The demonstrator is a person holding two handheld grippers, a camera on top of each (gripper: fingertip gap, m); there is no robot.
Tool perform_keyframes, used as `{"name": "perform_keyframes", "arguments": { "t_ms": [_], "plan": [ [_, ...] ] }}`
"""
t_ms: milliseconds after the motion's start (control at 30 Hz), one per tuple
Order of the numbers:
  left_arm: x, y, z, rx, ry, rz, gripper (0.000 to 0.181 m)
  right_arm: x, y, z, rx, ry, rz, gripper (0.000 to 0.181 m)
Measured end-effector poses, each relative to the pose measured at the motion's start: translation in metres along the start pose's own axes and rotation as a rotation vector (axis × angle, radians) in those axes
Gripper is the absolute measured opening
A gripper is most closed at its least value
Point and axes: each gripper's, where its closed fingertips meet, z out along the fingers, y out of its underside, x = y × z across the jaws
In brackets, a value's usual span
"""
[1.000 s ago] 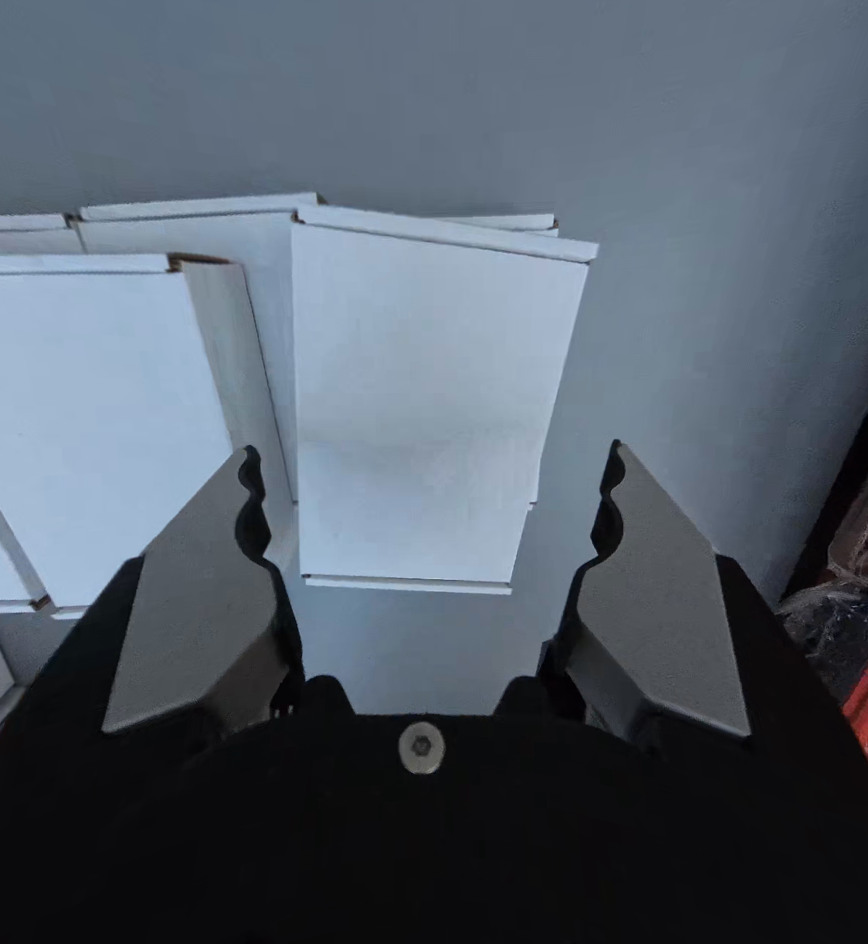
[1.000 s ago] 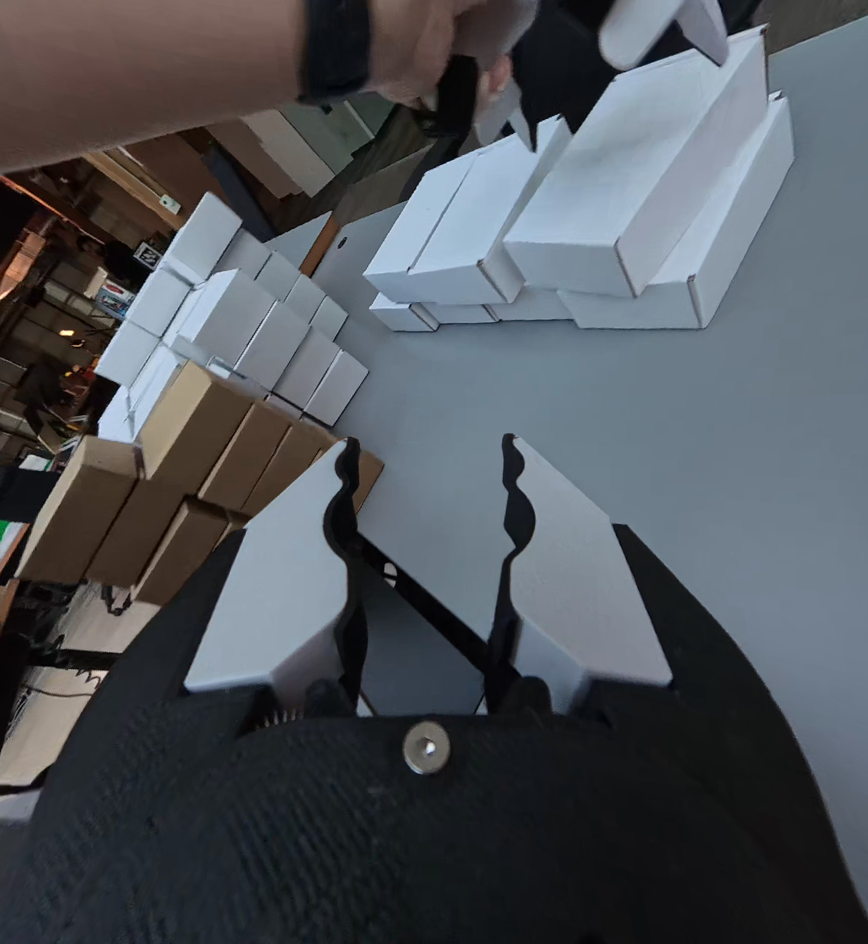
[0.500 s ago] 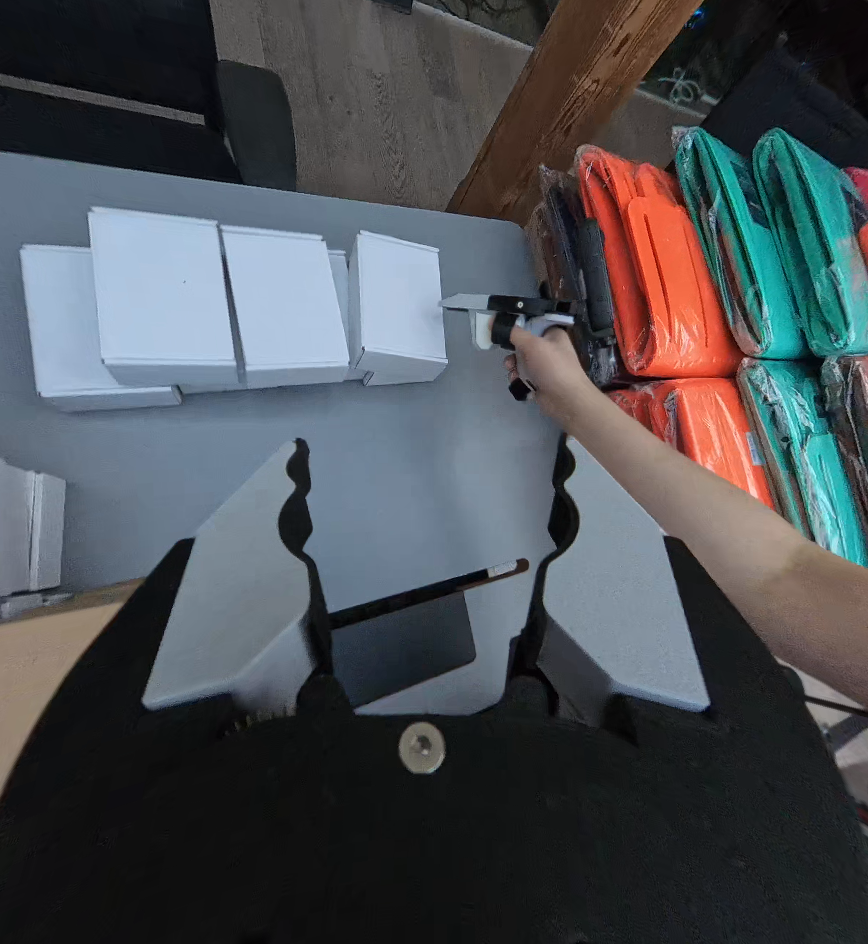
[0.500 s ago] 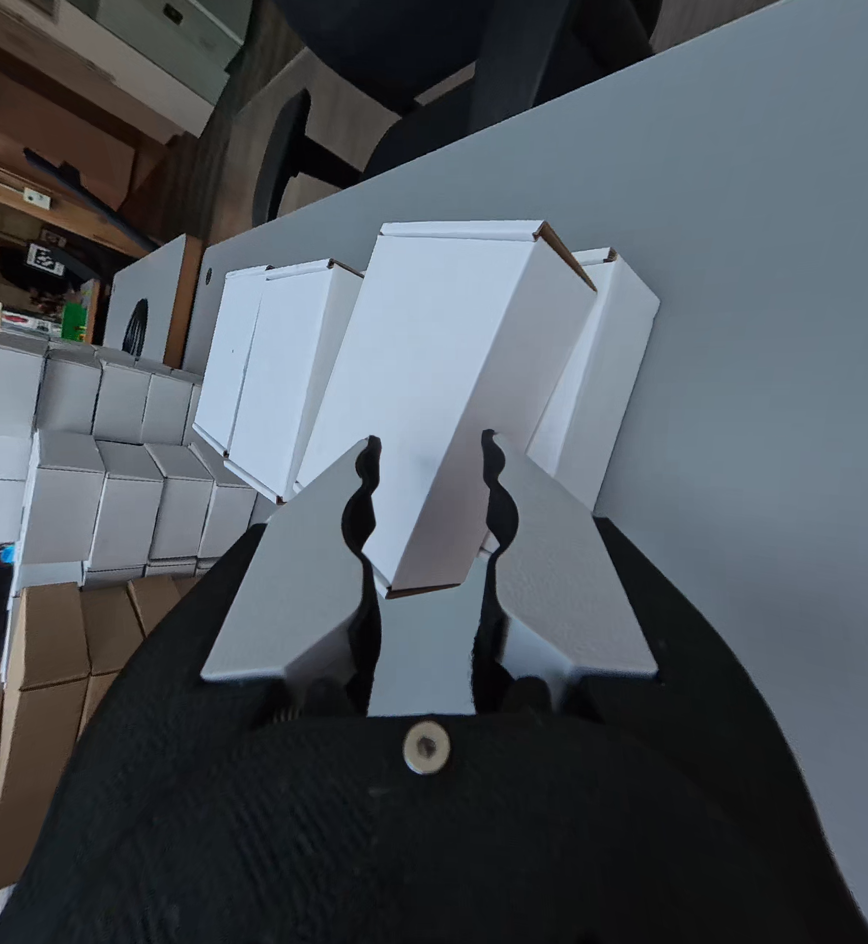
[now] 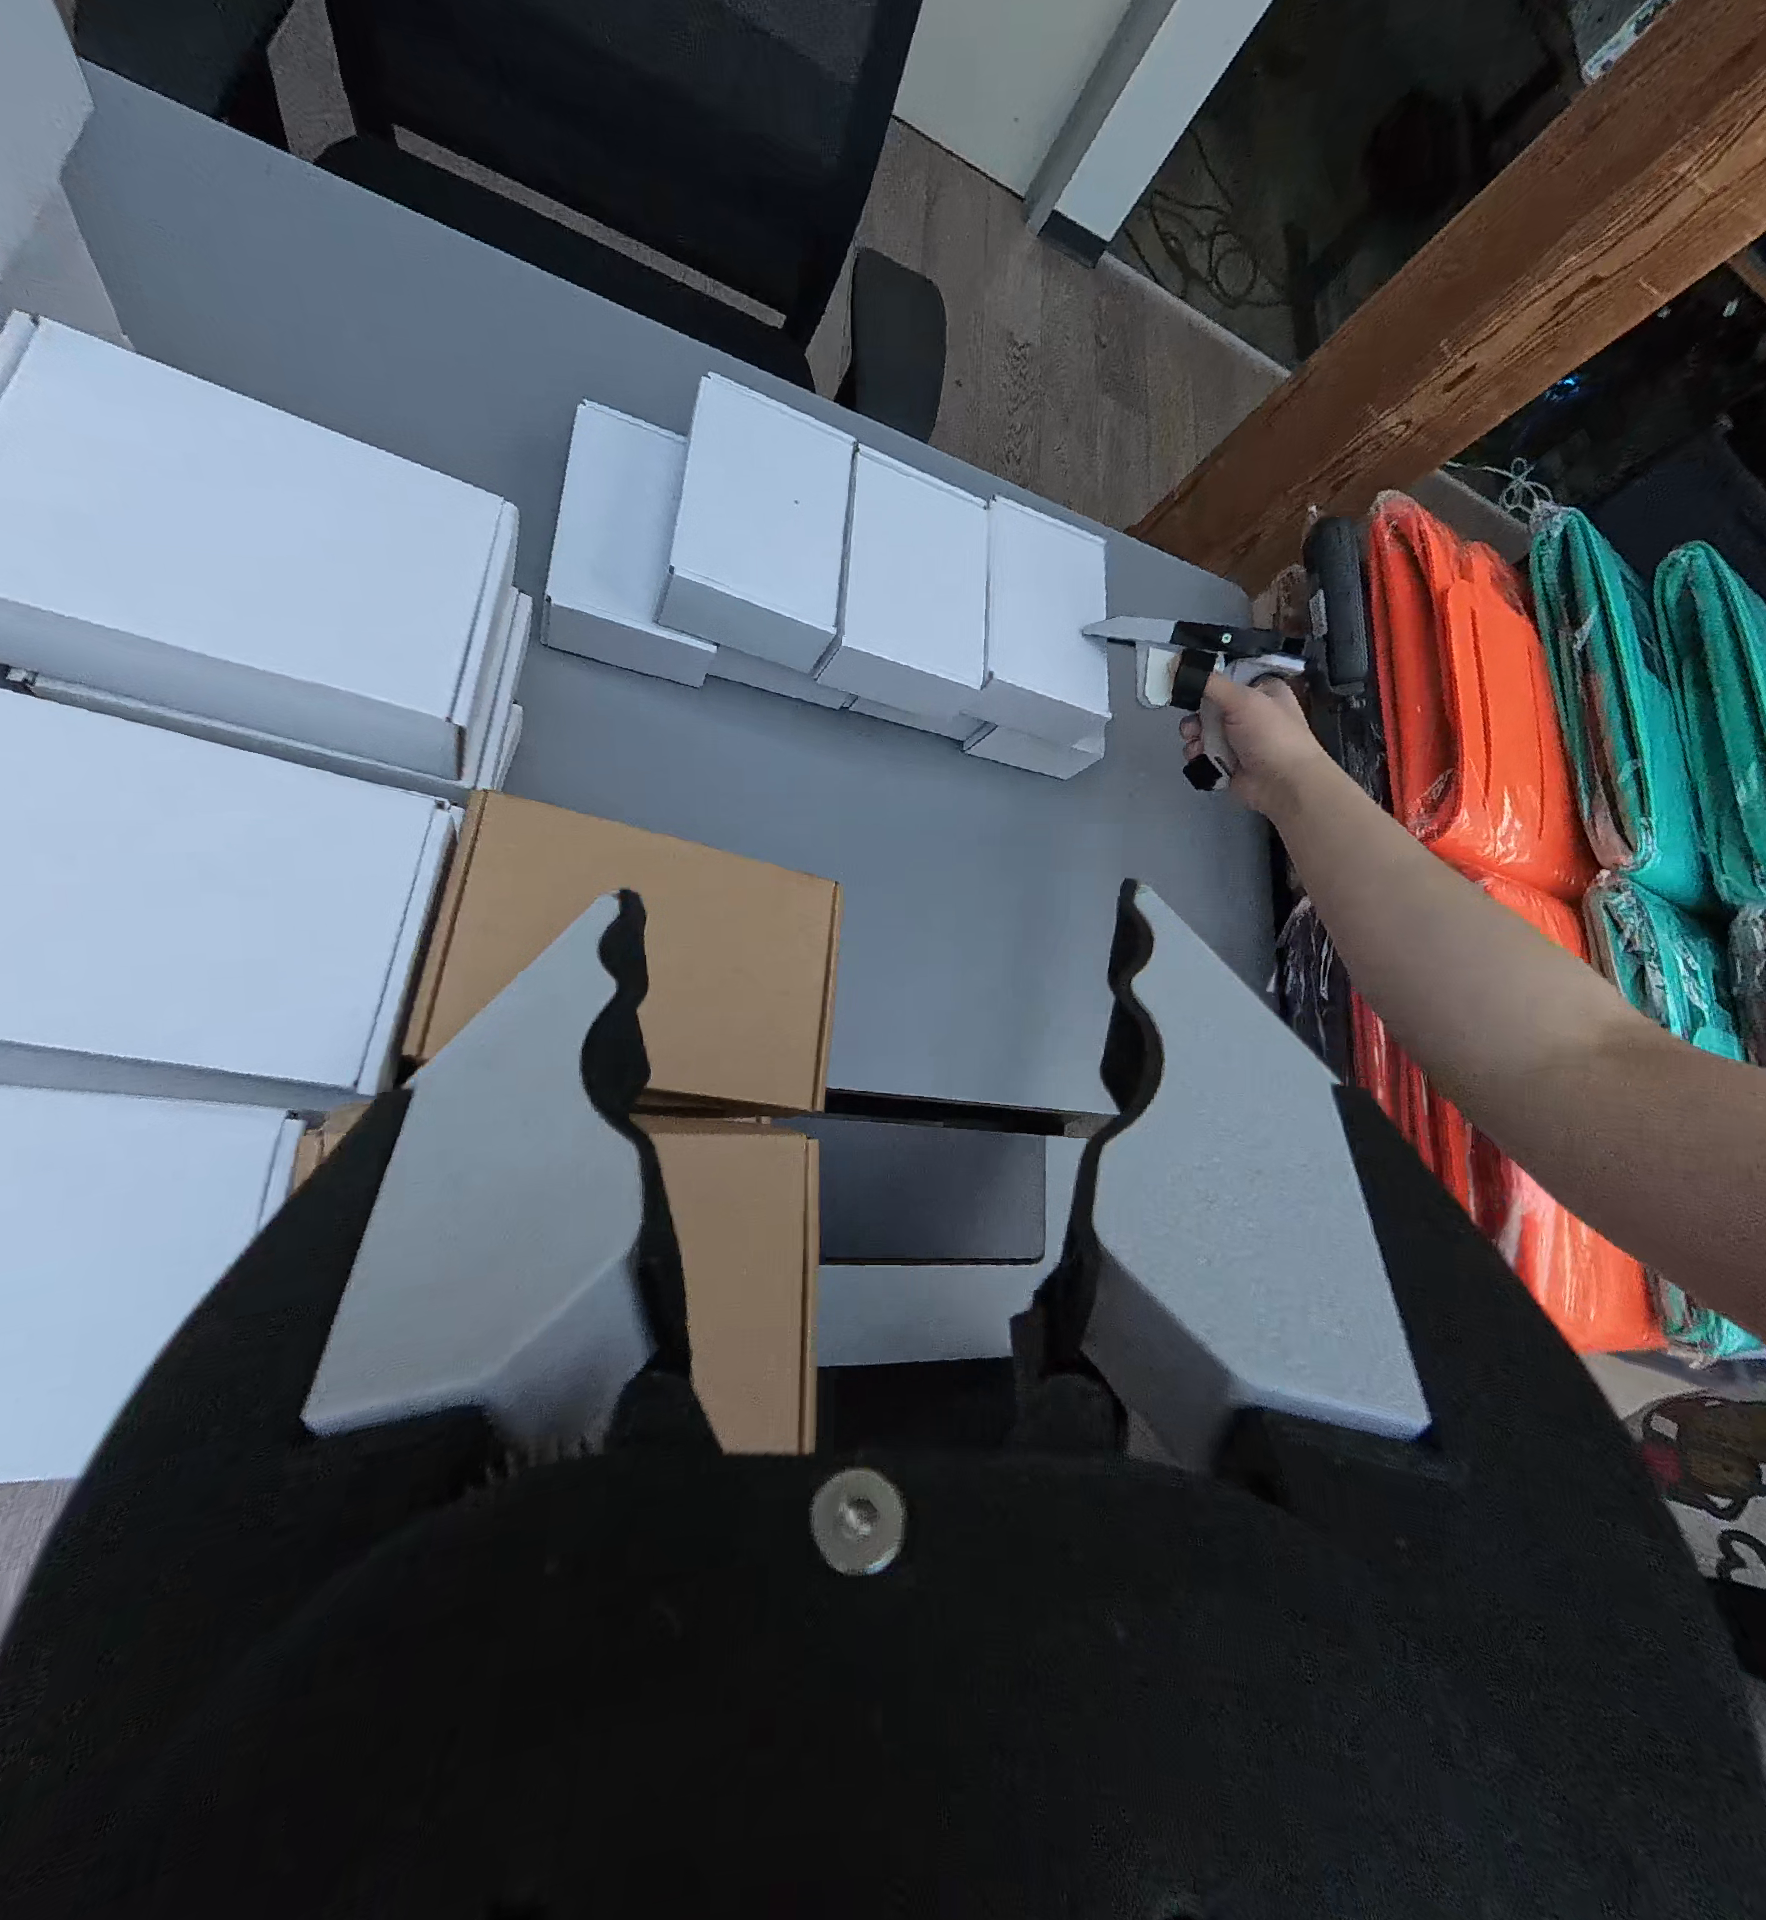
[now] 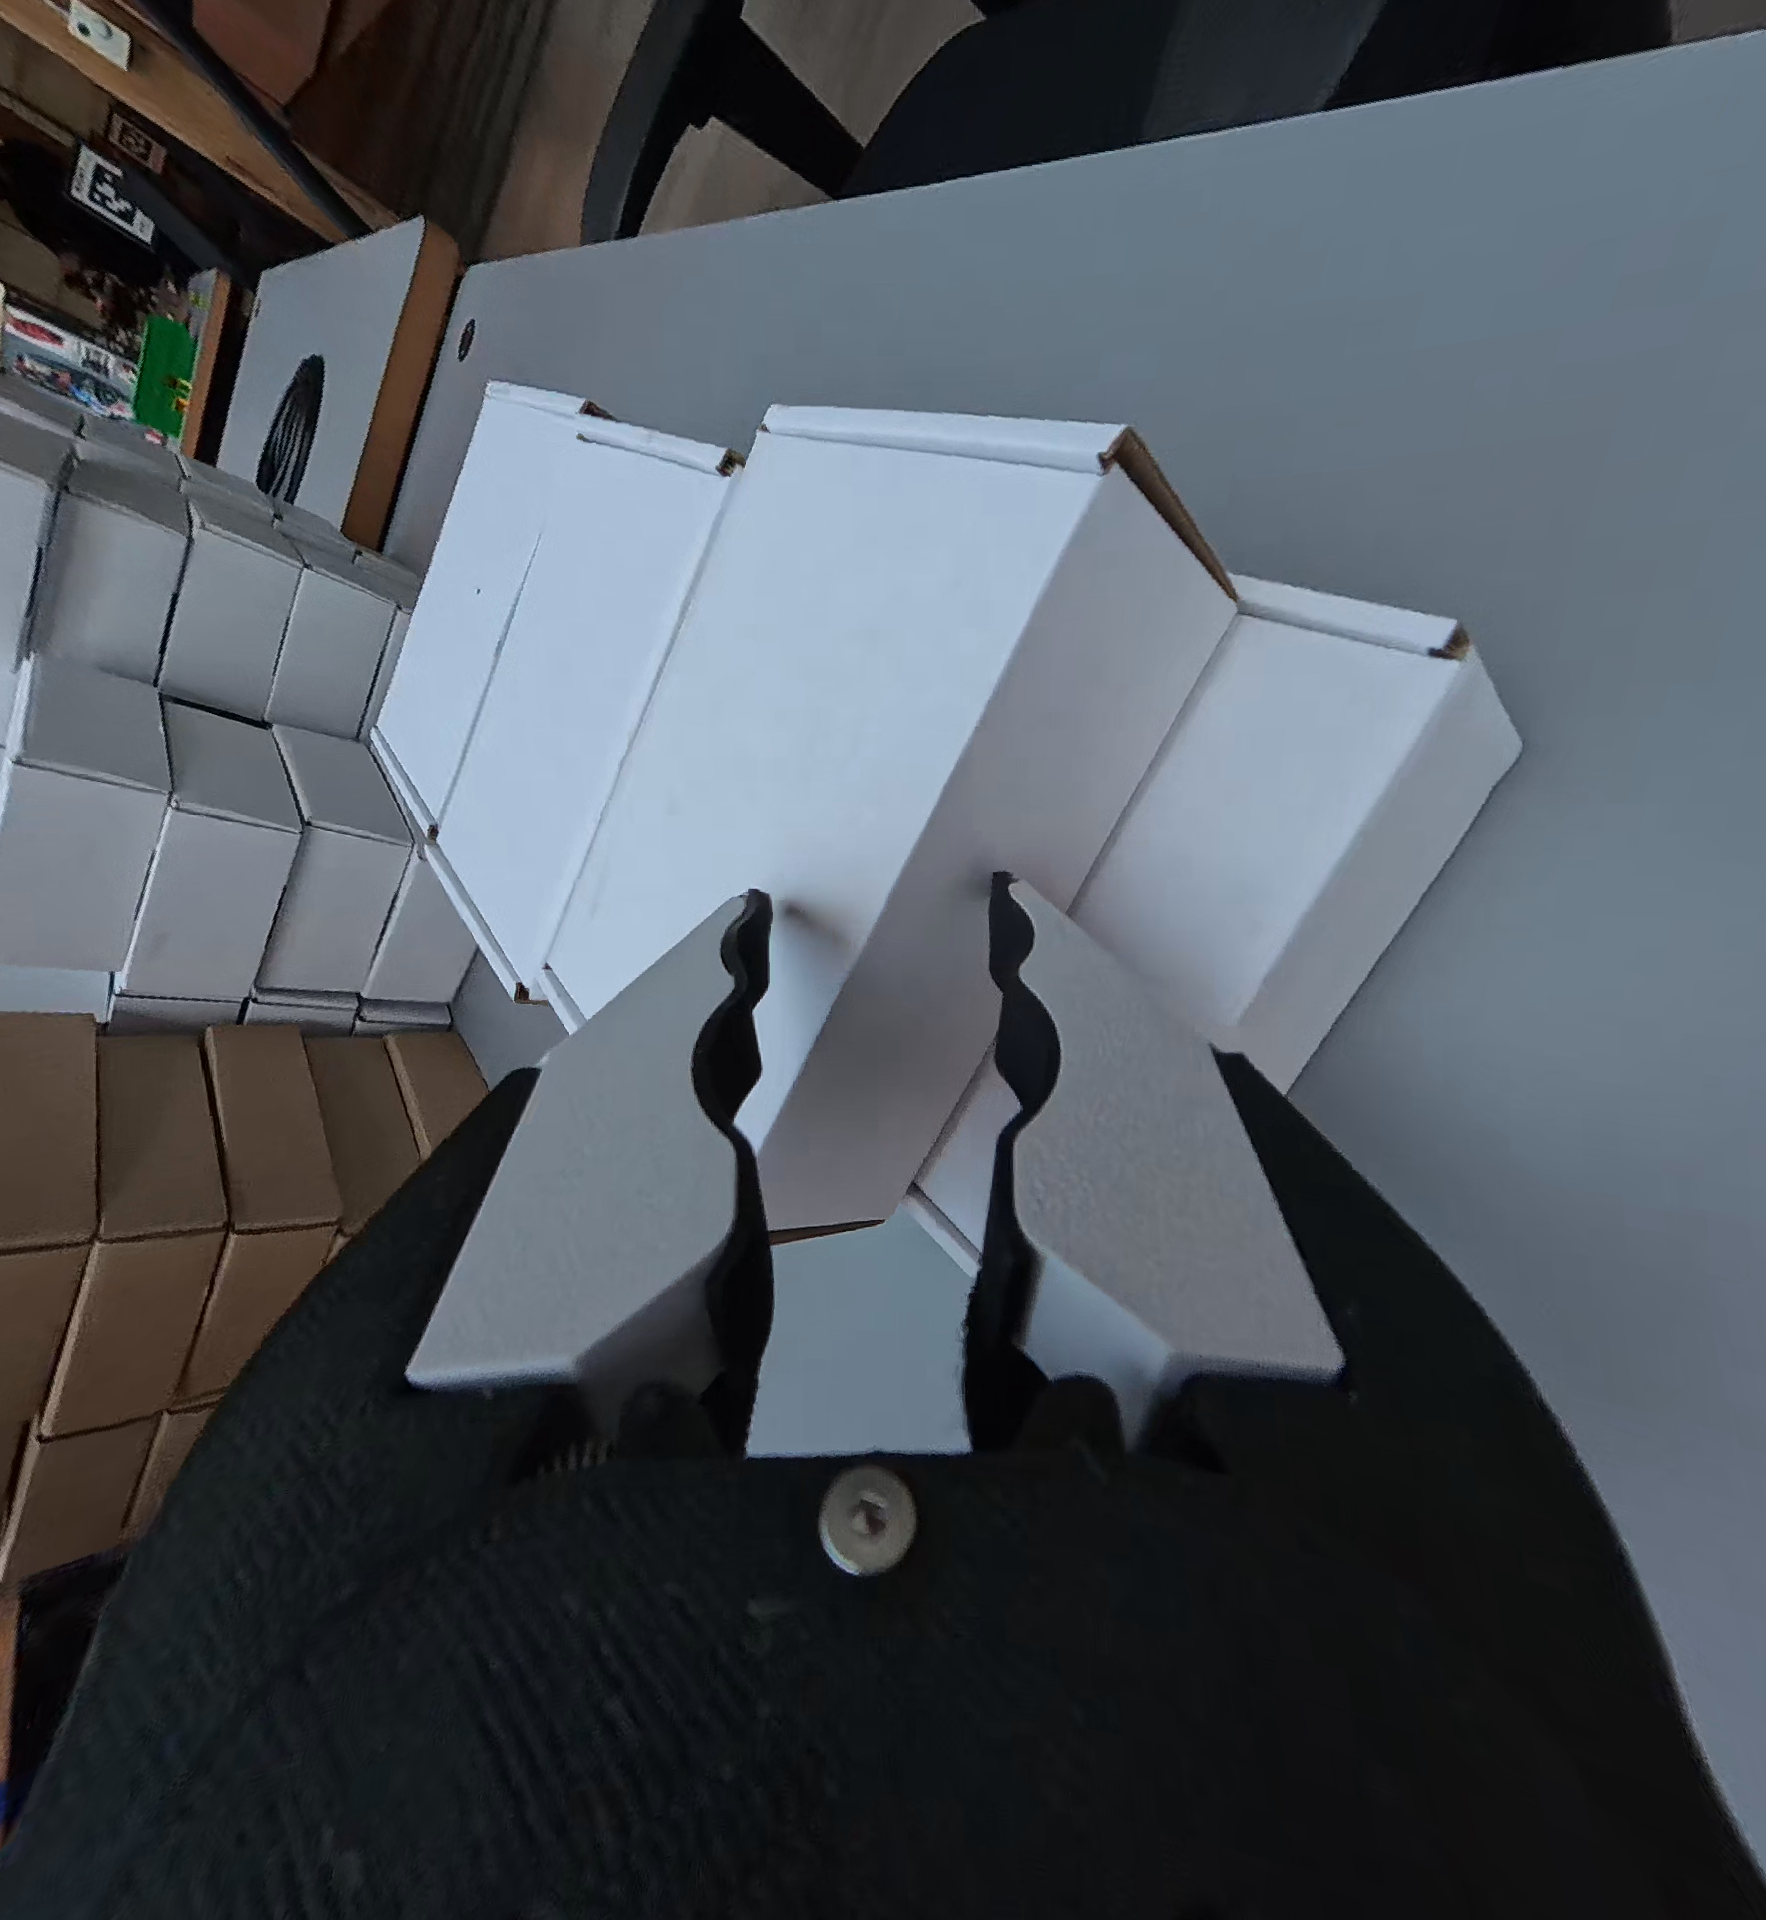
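A row of white cardboard boxes point(image 5: 1045, 603) lies stacked on the grey table point(image 5: 962, 831). My right gripper point(image 6: 879, 894) is open, its fingers reaching over the near end of the top white box point(image 6: 889, 727), which rests on a lower white box point(image 6: 1305, 810). In the left wrist view a hand holds that gripper point(image 5: 1159, 655) against the right side of the row. My left gripper point(image 5: 874, 899) is open and empty, high above the table's near edge, over brown cardboard boxes point(image 5: 671, 956).
Large white boxes point(image 5: 214, 561) fill the table's left side. Stacks of small white boxes point(image 6: 183, 779) and brown boxes point(image 6: 131, 1195) stand beyond. Orange and teal wrapped packs point(image 5: 1461, 727) pile up at the table's right. A black chair point(image 5: 598, 125) stands behind. Tip to tip, the grippers are about 55 centimetres apart.
My left gripper has pulled away from the white boxes and risen high over the table. My right gripper has swung to the box row and closed in on its top box.
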Motion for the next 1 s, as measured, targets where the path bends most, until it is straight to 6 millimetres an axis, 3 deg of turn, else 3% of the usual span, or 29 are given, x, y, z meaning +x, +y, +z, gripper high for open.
{"name": "perform_keyframes", "arguments": {
  "t_ms": [100, 200, 267, 300, 367, 400, 467, 533, 633, 733, 867, 933, 1000],
  "plan": [
    [-0.014, 0.006, -0.003, -0.038, -0.01, 0.023, 0.089, -0.002, 0.003, 0.002, -0.045, 0.054, -0.102, 0.048],
    [-0.03, 0.011, -0.012, -0.059, -0.017, 0.064, 0.09, -0.001, -0.003, -0.021, 0.054, 0.224, -0.145, 0.052],
    [-0.045, 0.008, -0.024, -0.034, -0.033, 0.115, 0.091, -0.023, -0.006, -0.045, 0.192, 0.351, -0.257, 0.049],
    [-0.052, 0.005, -0.031, -0.014, -0.034, 0.143, 0.09, -0.048, -0.005, -0.05, 0.267, 0.368, -0.339, 0.043],
    [-0.068, -0.003, -0.045, 0.037, -0.027, 0.19, 0.09, -0.098, 0.02, -0.034, 0.29, 0.357, -0.491, 0.021],
    [-0.076, -0.007, -0.051, 0.057, -0.013, 0.208, 0.088, -0.111, 0.038, -0.018, 0.252, 0.374, -0.517, 0.015],
    [-0.091, -0.016, -0.062, 0.078, 0.03, 0.232, 0.087, -0.119, 0.075, 0.022, 0.157, 0.381, -0.485, 0.007],
    [-0.108, -0.023, -0.07, 0.078, 0.077, 0.264, 0.087, -0.114, 0.096, 0.056, 0.099, 0.384, -0.403, 0.005],
    [-0.135, -0.031, -0.084, 0.059, 0.125, 0.338, 0.085, -0.117, 0.088, 0.082, 0.107, 0.397, -0.352, 0.005],
    [-0.167, -0.032, -0.094, 0.018, 0.136, 0.384, 0.084, -0.119, 0.072, 0.094, 0.107, 0.444, -0.323, 0.005],
    [-0.203, -0.03, -0.102, -0.011, 0.16, 0.384, 0.084, -0.11, 0.074, 0.103, 0.02, 0.487, -0.276, 0.013],
    [-0.219, -0.031, -0.106, 0.001, 0.174, 0.376, 0.083, -0.128, 0.073, 0.098, 0.042, 0.464, -0.259, 0.015],
    [-0.243, -0.035, -0.109, 0.044, 0.155, 0.383, 0.085, -0.168, 0.066, 0.084, 0.146, 0.445, -0.318, 0.015]
  ]
}}
